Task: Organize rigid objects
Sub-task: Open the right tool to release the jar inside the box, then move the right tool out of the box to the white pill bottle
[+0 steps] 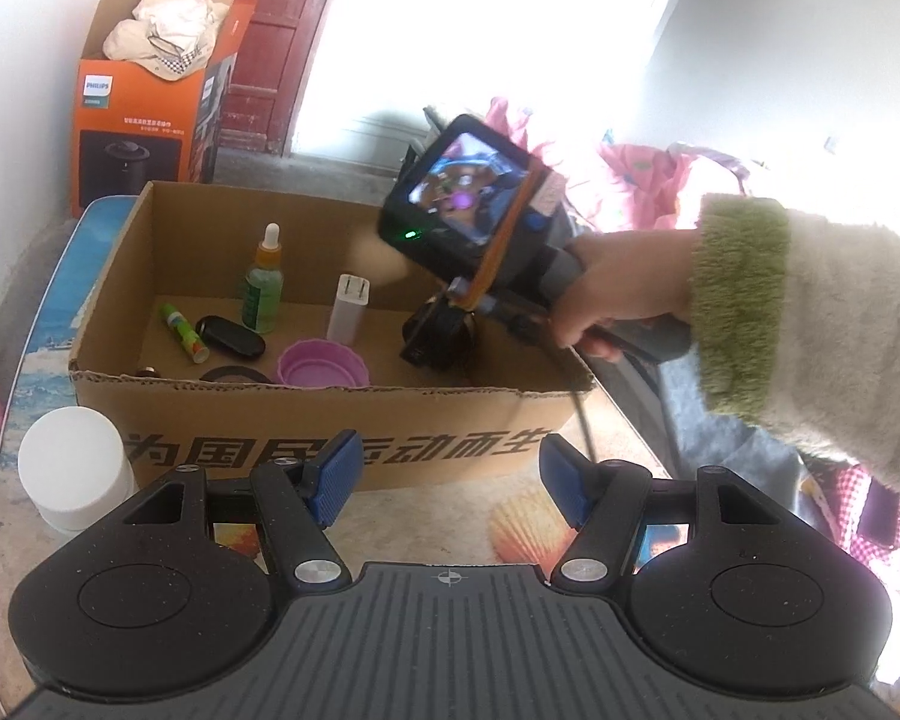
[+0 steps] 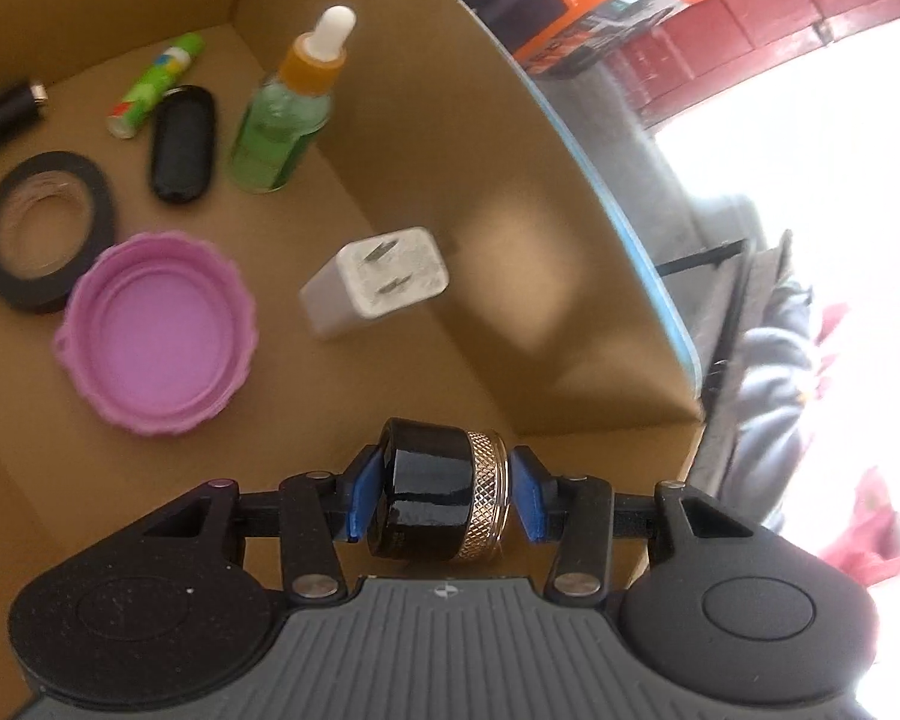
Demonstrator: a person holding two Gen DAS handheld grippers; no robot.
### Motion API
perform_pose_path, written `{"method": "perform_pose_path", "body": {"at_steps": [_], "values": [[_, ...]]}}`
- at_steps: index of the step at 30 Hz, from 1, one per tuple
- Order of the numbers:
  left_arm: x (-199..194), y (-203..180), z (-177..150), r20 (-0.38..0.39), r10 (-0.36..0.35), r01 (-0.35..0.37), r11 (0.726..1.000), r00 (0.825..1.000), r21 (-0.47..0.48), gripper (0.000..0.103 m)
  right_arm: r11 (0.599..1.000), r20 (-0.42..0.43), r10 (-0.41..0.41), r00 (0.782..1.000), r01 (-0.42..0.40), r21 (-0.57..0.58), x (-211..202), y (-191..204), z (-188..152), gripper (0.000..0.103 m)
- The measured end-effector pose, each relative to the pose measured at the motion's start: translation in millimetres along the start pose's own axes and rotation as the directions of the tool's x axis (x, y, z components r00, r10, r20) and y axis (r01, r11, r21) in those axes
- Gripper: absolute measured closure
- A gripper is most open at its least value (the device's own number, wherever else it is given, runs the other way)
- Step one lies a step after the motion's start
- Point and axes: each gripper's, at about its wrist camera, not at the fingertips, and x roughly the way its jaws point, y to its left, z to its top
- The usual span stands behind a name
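The right hand (image 1: 618,288), in a fuzzy cream sleeve with a green cuff (image 1: 741,306), reaches in from the right side over an open brown cardboard box (image 1: 330,414) and tips the right hand-held gripper (image 2: 444,495) steeply down into the box's right part. Its blue pads (image 2: 359,501) are clenched on a small glossy black cylinder with a knurled gold band (image 2: 444,495), one pad against the black end and the other against the gold end, so the cylinder lies crosswise between them, held above the box floor.

The left hand-held gripper (image 1: 450,483) hangs outside the box, facing its printed front wall, angled gently downward. Its blue pads (image 1: 336,480) stand well apart with nothing between them, released.

On the box floor, left of the held cylinder, a round purple plastic lid (image 2: 153,333) lies with its hollow side up, and a roll of black tape (image 2: 45,231) lies flat just beside it. A white wall charger (image 2: 375,282) stands on end with its prongs up, near the back wall. Farther left stand a green glass dropper bottle with an orange collar (image 2: 282,114), a black oval case (image 2: 183,144) lying beside it, and a green tube (image 2: 153,87) lying next to the case.

The box rests on the bench (image 1: 624,450), where a white round jar (image 1: 75,471) stands near the box's front left corner. An orange appliance carton (image 1: 144,102) sits behind on the floor.
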Motion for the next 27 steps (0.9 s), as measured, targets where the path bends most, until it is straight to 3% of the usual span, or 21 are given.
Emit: {"method": "perform_pose_path", "body": {"at_steps": [4,6,9,11,17,21,24,25,27], "values": [[-2,1,-1,0.001,0.006,-0.006,1.000,1.000,0.003,0.038,0.992,0.015,-0.100,0.995,0.101,-0.069,11,12,9,0.054],[-3,3,-1,0.001,0.011,-0.011,1.000,1.000,0.003,0.038,0.991,0.016,-0.108,0.994,0.108,-0.079,12,14,12,0.054],[-4,5,-2,0.004,0.018,-0.018,1.000,1.000,0.001,0.037,0.997,0.040,-0.049,0.998,0.052,-0.064,2,14,13,0.053],[-4,6,-2,0.002,0.019,-0.019,1.000,1.000,-0.005,0.037,0.998,0.059,-0.016,0.998,0.020,-0.053,-7,10,12,0.047],[-8,5,-4,0.009,0.027,-0.027,1.000,1.000,0.001,0.037,1.000,0.104,0.021,0.994,-0.020,-0.015,-37,-3,0,0.042],[-14,5,-6,0.016,0.041,-0.041,0.999,0.999,0.008,0.034,0.994,0.155,0.048,0.987,-0.063,0.094,-70,-20,-21,0.042],[-20,6,-10,0.019,0.063,-0.063,0.998,0.998,0.025,0.029,0.955,0.251,0.107,0.962,-0.170,0.244,-103,-37,-45,0.042],[-22,7,-11,0.020,0.070,-0.071,0.997,0.997,0.032,0.028,0.927,0.299,0.140,0.944,-0.231,0.296,-117,-43,-54,0.042],[-28,8,-15,0.021,0.088,-0.089,0.995,0.996,0.046,0.026,0.849,0.420,0.212,0.882,-0.379,0.368,-144,-52,-75,0.042]]}}
